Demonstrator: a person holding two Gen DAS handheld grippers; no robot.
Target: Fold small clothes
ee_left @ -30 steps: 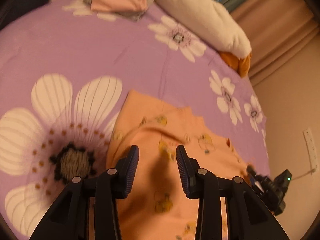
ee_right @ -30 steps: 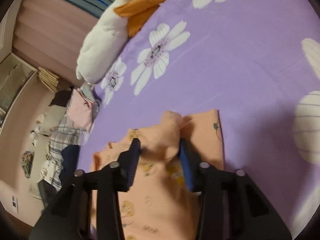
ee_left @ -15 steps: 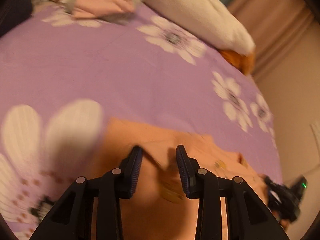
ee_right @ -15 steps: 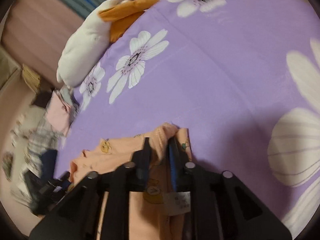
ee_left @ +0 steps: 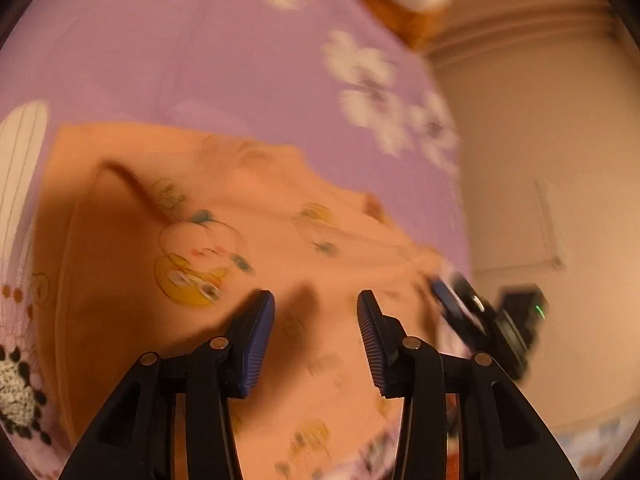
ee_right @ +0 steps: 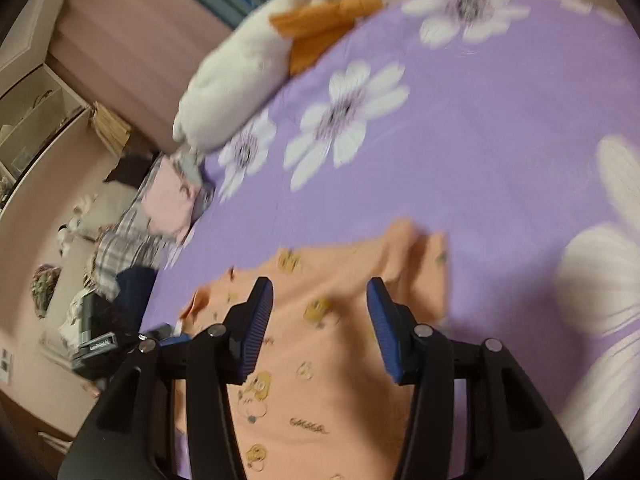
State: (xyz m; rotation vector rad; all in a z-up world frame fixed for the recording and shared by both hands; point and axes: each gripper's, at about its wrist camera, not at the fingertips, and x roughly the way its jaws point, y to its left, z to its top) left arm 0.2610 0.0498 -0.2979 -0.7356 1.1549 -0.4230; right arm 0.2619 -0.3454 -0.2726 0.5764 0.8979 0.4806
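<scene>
Orange garment lies partly folded on the bed; left gripper and right gripper gape empty above it, more folds likely remaining.

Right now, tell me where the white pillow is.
In the right wrist view, the white pillow lies upper left at the far edge of the purple bedspread, touching an orange cushion.
</scene>
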